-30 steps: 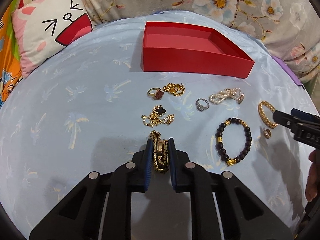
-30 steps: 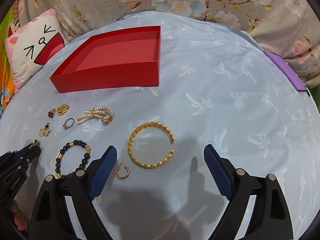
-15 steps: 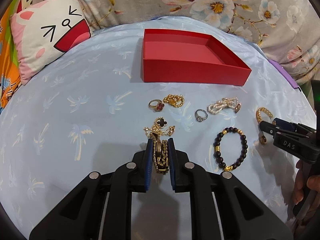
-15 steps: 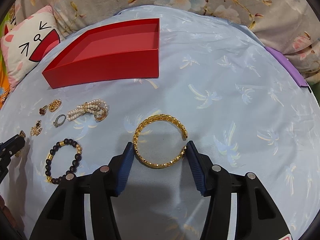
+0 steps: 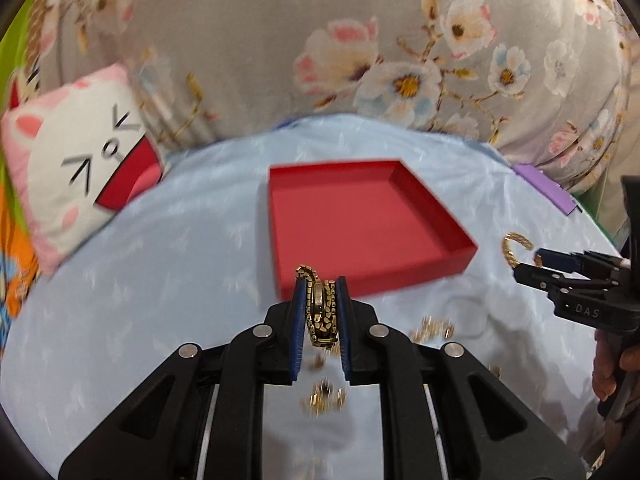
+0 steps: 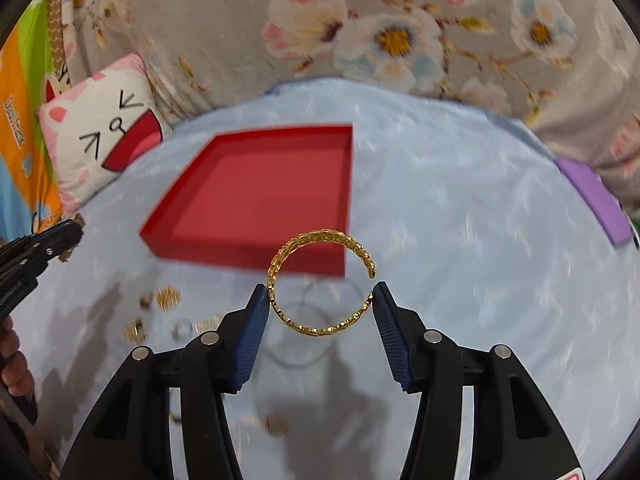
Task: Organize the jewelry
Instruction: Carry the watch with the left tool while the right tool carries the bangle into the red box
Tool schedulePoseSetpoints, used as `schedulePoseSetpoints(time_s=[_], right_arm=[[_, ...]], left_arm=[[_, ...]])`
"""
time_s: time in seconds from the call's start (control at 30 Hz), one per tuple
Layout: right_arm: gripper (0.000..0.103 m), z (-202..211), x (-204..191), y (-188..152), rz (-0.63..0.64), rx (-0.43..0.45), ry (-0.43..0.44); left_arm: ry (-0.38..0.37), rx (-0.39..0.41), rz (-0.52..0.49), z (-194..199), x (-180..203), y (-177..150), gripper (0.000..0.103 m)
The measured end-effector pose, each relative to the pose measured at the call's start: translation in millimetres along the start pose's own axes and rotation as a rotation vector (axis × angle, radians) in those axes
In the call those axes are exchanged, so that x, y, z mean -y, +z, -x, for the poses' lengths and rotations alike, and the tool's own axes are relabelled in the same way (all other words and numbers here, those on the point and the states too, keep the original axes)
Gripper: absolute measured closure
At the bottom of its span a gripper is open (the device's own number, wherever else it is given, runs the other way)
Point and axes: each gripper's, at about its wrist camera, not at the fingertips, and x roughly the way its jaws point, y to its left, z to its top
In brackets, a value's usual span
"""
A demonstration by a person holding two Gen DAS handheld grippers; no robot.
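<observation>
The left gripper (image 5: 320,300) is clamped on a gold link bracelet (image 5: 320,312), held above the blue cloth (image 5: 160,280) just short of the red tray (image 5: 360,216). The right gripper (image 6: 318,300) pinches an open gold bangle (image 6: 320,280) between its pads, lifted clear of the cloth before the tray's near wall.

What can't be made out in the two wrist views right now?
- Loose jewelry on the blue cloth: motion blur in both views, e.g. gold smears, so types are unreadable.
- Chain bracelet: sides covered by the left tongs.
- Gold cuff: left wrist view, partly behind the right tongs.
- Purple item: right wrist view, blurred near the edge.
</observation>
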Motion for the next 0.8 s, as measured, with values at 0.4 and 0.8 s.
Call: schedulePoseSetpoints(time_s=[0.4, 0.8], right_arm=[[0.051, -123.5, -3.6, 127.2, -0.04, -0.042, 0.046], [0.05, -200.1, -8.2, 141.9, -0.039, -0.18, 0.022]], left_arm=[[0.011, 0.032, -0.007, -130.4, 4.6, 118.1, 0.09], [0.016, -0.083, 0.053, -207.1, -14.0, 122.1, 0.09]])
